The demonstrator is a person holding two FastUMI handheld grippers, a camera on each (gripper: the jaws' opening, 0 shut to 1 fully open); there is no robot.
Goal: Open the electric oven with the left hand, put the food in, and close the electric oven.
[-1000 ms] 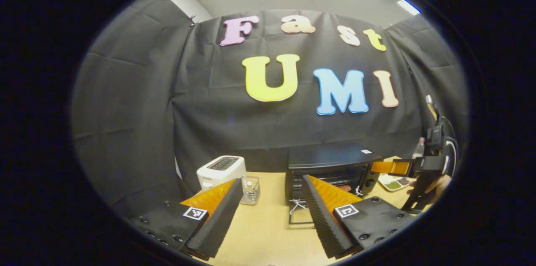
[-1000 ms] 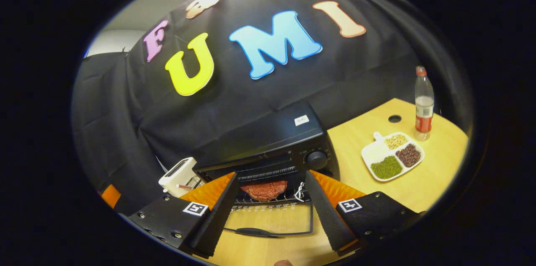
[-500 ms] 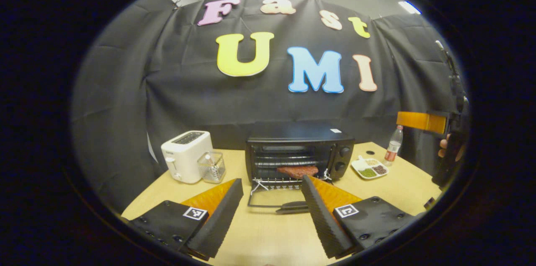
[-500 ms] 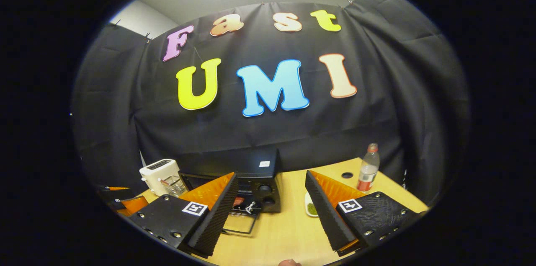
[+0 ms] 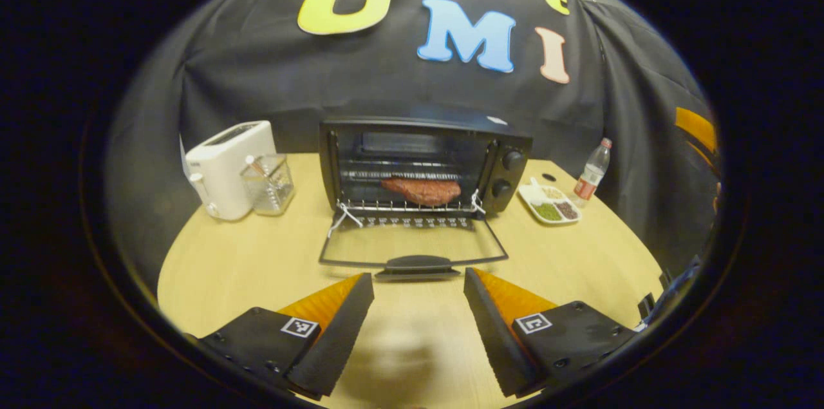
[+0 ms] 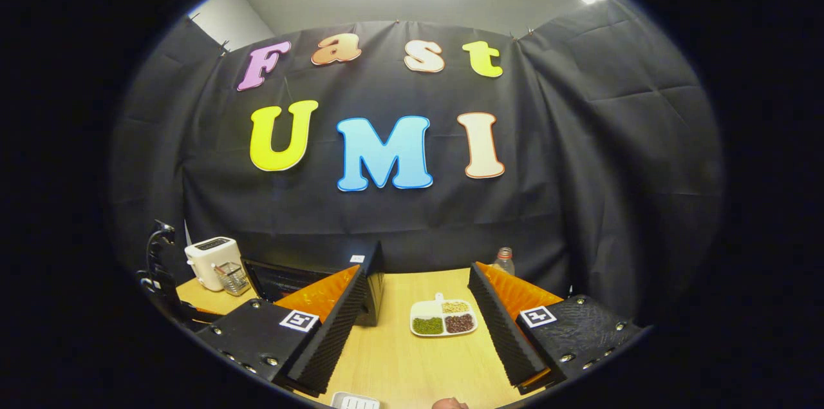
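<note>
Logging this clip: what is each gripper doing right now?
Left gripper: open, holding nothing, facing the oven door handle.
Right gripper: open, holding nothing.

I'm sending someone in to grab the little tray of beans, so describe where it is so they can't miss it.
Find the black oven in the middle of the wooden table, its door folded down. Just to the knob side of it lies the white divided tray, before a plastic bottle. It alone holds separate green, dark and pale heaps.
</note>
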